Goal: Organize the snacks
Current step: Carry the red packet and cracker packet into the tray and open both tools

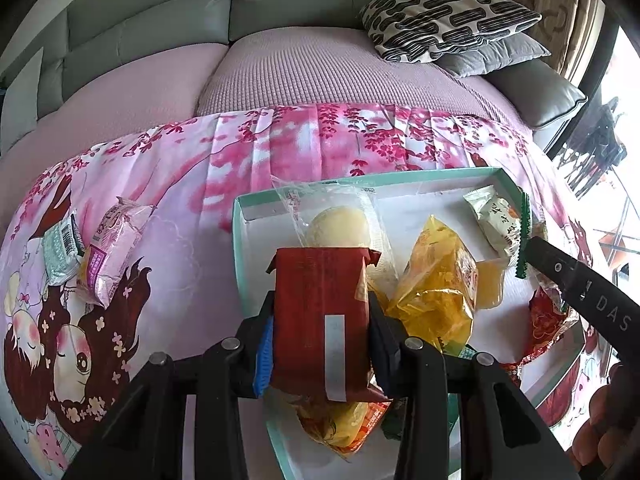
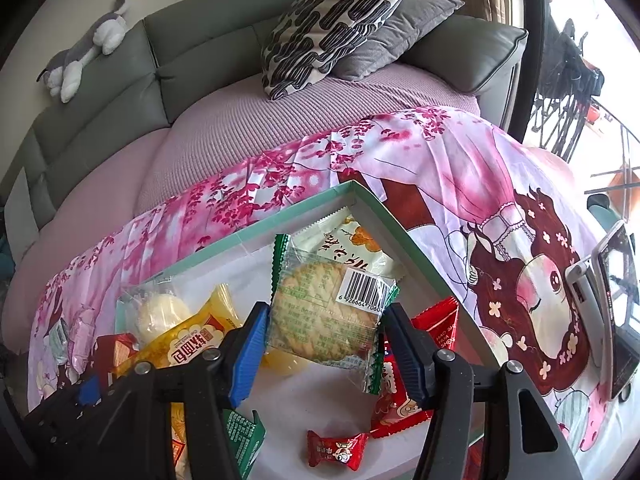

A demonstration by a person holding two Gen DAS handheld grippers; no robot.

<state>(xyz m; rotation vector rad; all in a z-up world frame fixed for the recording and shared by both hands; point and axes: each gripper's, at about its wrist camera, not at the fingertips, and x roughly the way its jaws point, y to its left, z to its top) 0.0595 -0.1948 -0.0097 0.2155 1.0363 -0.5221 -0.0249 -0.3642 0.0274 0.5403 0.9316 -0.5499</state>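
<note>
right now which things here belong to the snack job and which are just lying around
Job: tray, red pack in left gripper, cracker pack in right gripper, two loose packs on the cloth.

Lying about: pillows, toy cat, phone.

1. Both views are bright with daylight coming from a window (image 1: 624, 128) at about three o'clock; the glass is blown out to white.
2. In the right wrist view the same window (image 2: 592, 60) glares at two o'clock, washing out the pink floral cloth (image 2: 532, 152) next to it.
3. Fisheye distortion bends the sofa (image 1: 160, 12) into a curve, and black vignette fills the corners of both views.
4. The yellow wrapper (image 1: 436, 280) shows shiny highlights; the clear biscuit packet (image 2: 332, 300) glints faintly.
5. Shadows are soft and short, lying under the snacks inside the box (image 2: 384, 212).
6. The middle of each view is sharp; the edges smear slightly.
</note>
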